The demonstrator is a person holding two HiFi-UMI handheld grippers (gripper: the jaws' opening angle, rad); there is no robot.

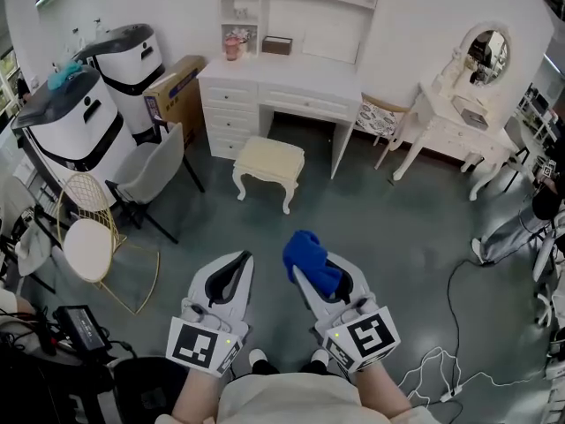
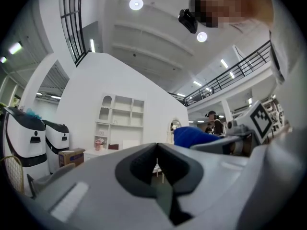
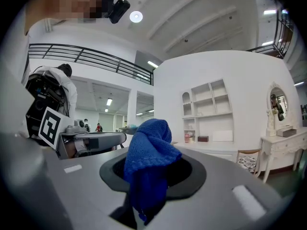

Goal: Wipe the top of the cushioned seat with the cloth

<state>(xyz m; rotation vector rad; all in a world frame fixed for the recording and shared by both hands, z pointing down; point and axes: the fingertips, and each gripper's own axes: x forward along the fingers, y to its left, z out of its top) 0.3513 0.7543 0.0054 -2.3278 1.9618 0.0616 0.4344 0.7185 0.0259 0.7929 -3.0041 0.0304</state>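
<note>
Ahead on the grey floor (image 1: 380, 228), well apart from both tools, stood the cushioned seat (image 1: 269, 159), its cream top not yet touched. My right hand-held gripper (image 1: 311, 276) was clamped on the blue cloth (image 1: 305, 253), which bunched up above the jaws (a ready pad, I judged, for pressing onto the cushion). The left hand-held gripper (image 1: 238, 263) had its jaws together on nothing, free to steady the seat if needed, and both pointed level, side by side, low in the head view.
</note>
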